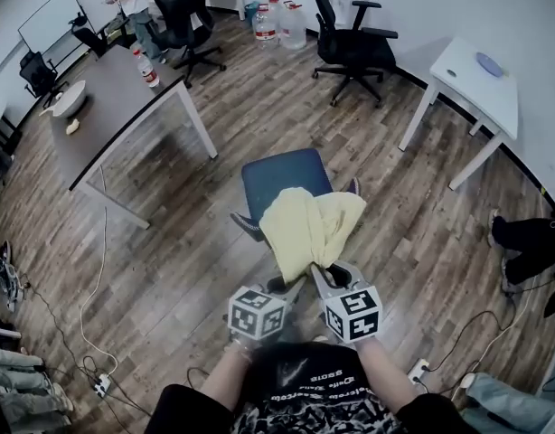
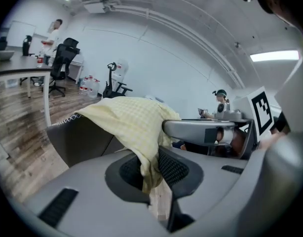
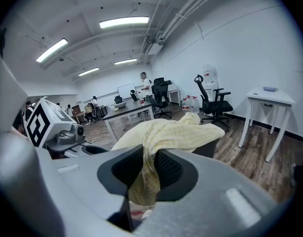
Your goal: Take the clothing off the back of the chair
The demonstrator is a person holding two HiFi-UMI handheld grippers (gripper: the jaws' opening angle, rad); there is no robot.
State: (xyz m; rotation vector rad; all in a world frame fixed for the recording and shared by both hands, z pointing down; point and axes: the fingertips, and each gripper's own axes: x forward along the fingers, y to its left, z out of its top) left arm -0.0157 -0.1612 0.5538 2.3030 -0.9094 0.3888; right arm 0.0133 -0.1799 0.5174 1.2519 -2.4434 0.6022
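L gripper (image 1: 294,289), qty 1: jaws nearly closed, pads pinching a fold of yellow garment (image 1: 309,229)
R gripper (image 1: 324,277), qty 1: just beside L gripper, jaws likewise narrow, clamped on the same garment's near edge
Yellow garment, qty 1: draped over back of chair (image 1: 279,175), bunched twd both claws, far part spread over the backrest top; not yet clear of chair
Status (est.): two-claw grip made, so first step done; early-to-mid overall. Left to do: raise cloth off backrest & carry it clear w/o snagging
Chair, qty 1: blue seat, 2 armrests showing, one either side of the cloth
Dark table (image 1: 115,107), qty 1: left of chair, near; bears 1 bottle (image 1: 147,69) + 1 pale round obj, type unclear
White table (image 1: 481,84), qty 1: right, well apart from chair
Black office chairs (image 1: 352,34), qty 2 plainly seen, twd far wall
Water jugs (image 1: 279,23), approx 3, betw those two chairs
Person (image 1: 133,3), qty 1, standing far left
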